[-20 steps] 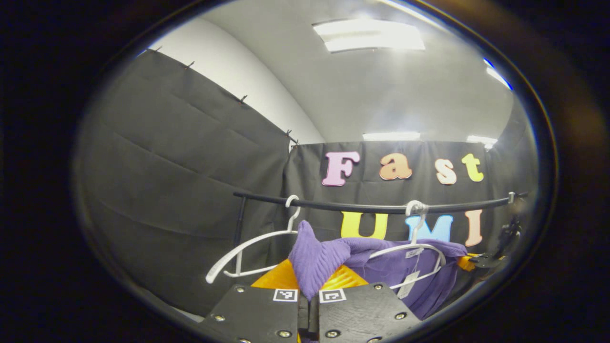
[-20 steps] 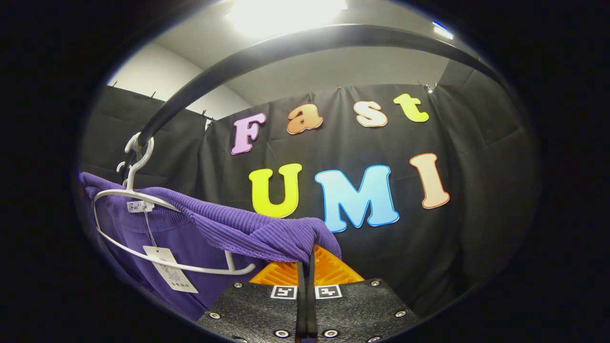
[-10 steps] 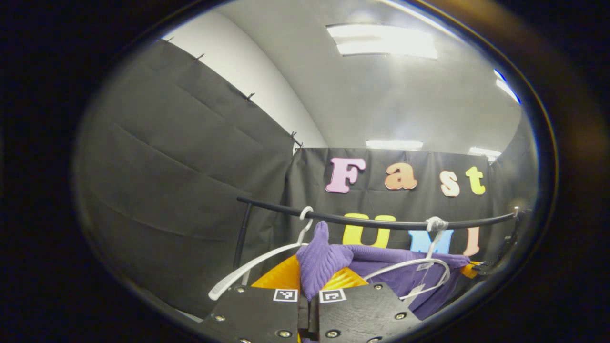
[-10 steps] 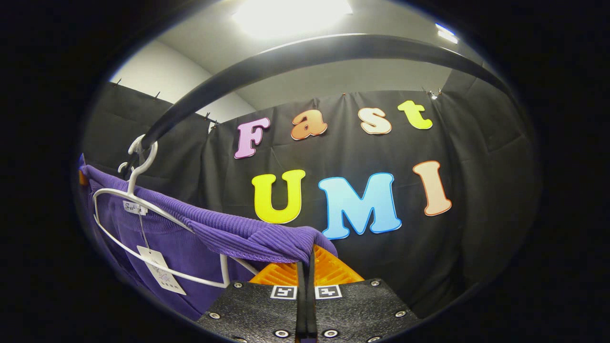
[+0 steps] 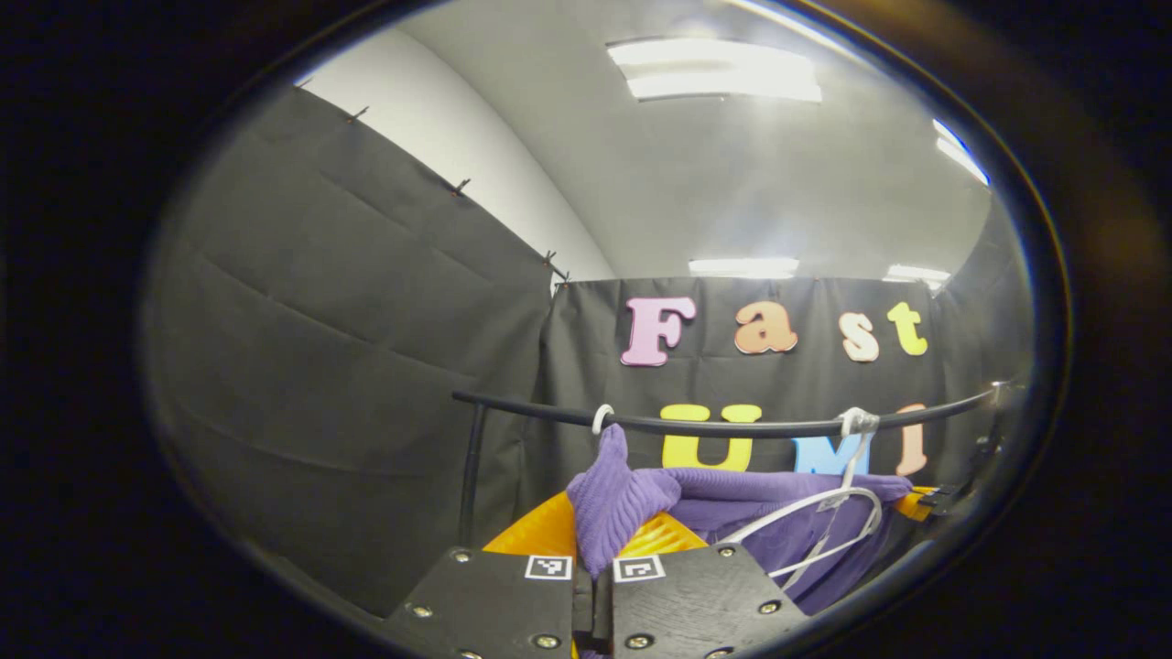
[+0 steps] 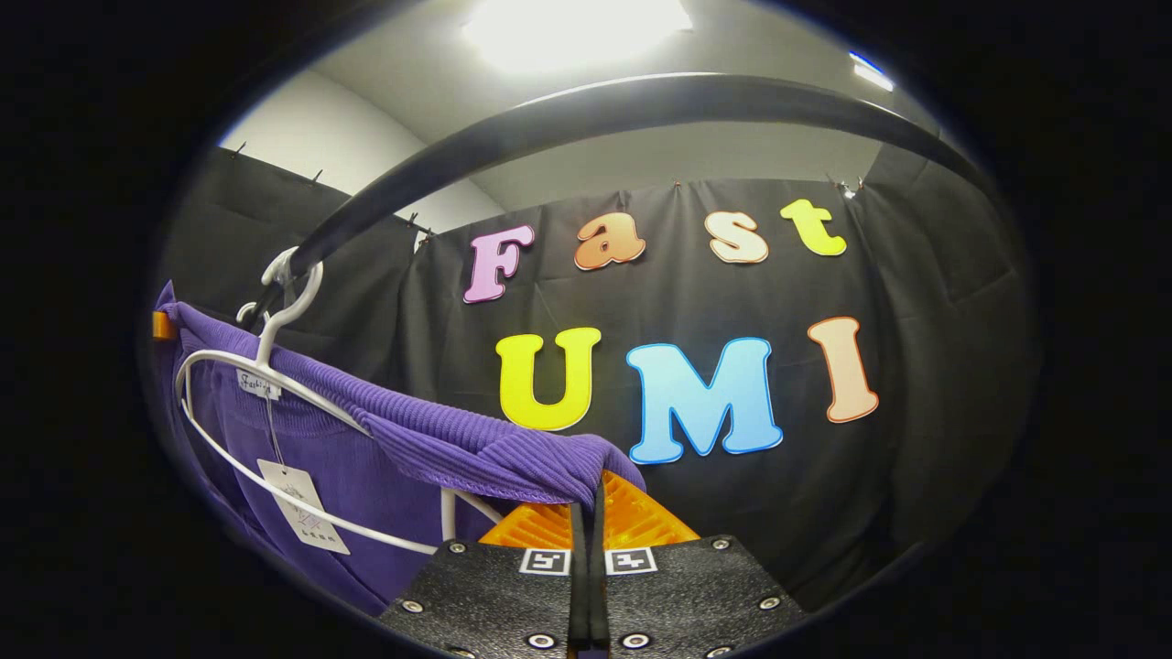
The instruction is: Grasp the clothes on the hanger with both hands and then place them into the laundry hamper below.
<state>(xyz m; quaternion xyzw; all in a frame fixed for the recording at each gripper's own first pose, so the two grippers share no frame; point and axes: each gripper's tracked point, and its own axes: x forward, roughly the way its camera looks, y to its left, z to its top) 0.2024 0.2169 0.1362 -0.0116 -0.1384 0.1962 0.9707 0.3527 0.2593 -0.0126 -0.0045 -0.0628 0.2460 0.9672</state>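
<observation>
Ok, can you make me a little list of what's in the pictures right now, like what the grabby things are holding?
garment: purple knitted top, still draped over its hanger
hanger: white hanger, hooked on the rail
rail: black rail, running above the top
left gripper: jaws closed on a fold of the top
right gripper: jaws closed on the top's other shoulder
tag: paper tag dangling from the collar
second hook: white hook on the rail, behind the held fold

The garment point(image 6: 366, 458) was purple with a fine ribbed knit along its edge, and it carried a white tag point(image 6: 302, 519). The hanger point(image 6: 275, 366) was white and the rail point(image 6: 641, 96) black. Both grippers point(image 5: 593, 572) point(image 6: 587, 558) had orange fingers point(image 6: 632, 517) and black bodies bearing small black-and-white square markers.
</observation>
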